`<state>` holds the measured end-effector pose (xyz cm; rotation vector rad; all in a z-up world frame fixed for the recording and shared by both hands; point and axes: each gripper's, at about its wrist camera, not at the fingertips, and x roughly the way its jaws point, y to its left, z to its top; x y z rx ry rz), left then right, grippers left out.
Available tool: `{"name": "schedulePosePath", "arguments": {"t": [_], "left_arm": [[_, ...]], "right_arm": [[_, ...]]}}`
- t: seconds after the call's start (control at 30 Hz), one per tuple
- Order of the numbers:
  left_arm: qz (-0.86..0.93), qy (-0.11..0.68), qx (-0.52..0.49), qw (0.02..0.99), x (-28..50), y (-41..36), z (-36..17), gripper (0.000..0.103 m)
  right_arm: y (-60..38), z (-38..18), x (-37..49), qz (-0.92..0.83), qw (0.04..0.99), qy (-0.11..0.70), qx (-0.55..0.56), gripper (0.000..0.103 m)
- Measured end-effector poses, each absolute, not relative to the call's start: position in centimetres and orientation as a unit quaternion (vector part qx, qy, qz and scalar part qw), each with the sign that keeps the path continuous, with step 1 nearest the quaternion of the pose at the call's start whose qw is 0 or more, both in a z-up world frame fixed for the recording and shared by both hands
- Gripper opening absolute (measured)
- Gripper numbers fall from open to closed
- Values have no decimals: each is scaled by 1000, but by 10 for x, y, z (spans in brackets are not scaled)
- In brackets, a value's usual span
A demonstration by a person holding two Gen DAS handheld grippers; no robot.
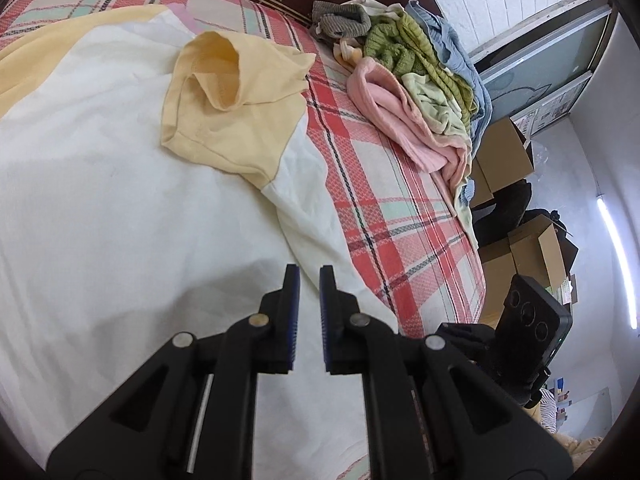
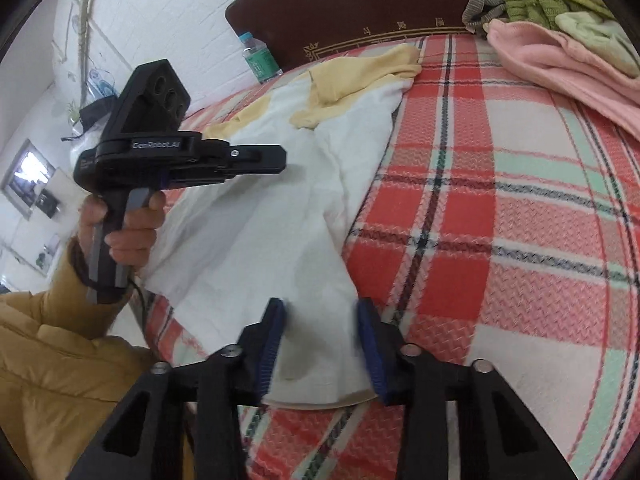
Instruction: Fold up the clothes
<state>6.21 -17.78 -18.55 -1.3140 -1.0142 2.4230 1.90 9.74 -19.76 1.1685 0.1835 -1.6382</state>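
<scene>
A white shirt with pale yellow sleeves (image 1: 120,184) lies spread on the plaid bed cover (image 1: 376,184). One yellow sleeve (image 1: 236,100) is bunched on top of it. My left gripper (image 1: 309,276) hovers above the shirt's right edge, jaws a small gap apart, nothing between them. In the right wrist view the shirt (image 2: 280,184) runs from the headboard to the near edge. My right gripper (image 2: 320,312) is open over the shirt's bottom hem. The left gripper (image 2: 256,160) shows there too, held in a hand above the shirt.
A pile of pink, green, blue and grey clothes (image 1: 416,80) sits at the bed's far right corner, also in the right wrist view (image 2: 560,40). A dark headboard (image 2: 360,12) backs the bed, a water bottle (image 2: 260,56) beside it. Cardboard boxes (image 1: 508,156) stand past the bed edge.
</scene>
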Motion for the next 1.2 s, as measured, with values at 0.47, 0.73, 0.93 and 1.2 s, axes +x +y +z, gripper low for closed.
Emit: {"name": "schedulePosePath", "arguments": {"t": [0.47, 0.73, 0.93, 1.2], "left_arm": [[829, -343, -431, 94, 79, -179, -183, 93], [836, -339, -422, 93, 89, -178, -181, 93], [833, -334, -428, 108, 88, -169, -182, 93], [829, -329, -434, 125, 89, -161, -184, 93]], "right_arm": [[43, -162, 86, -688, 577, 134, 418, 10], [93, -157, 55, -754, 506, 66, 414, 53], [134, -194, 36, -751, 461, 12, 472, 54], [117, -174, 54, -753, 495, 9, 432, 5]]}}
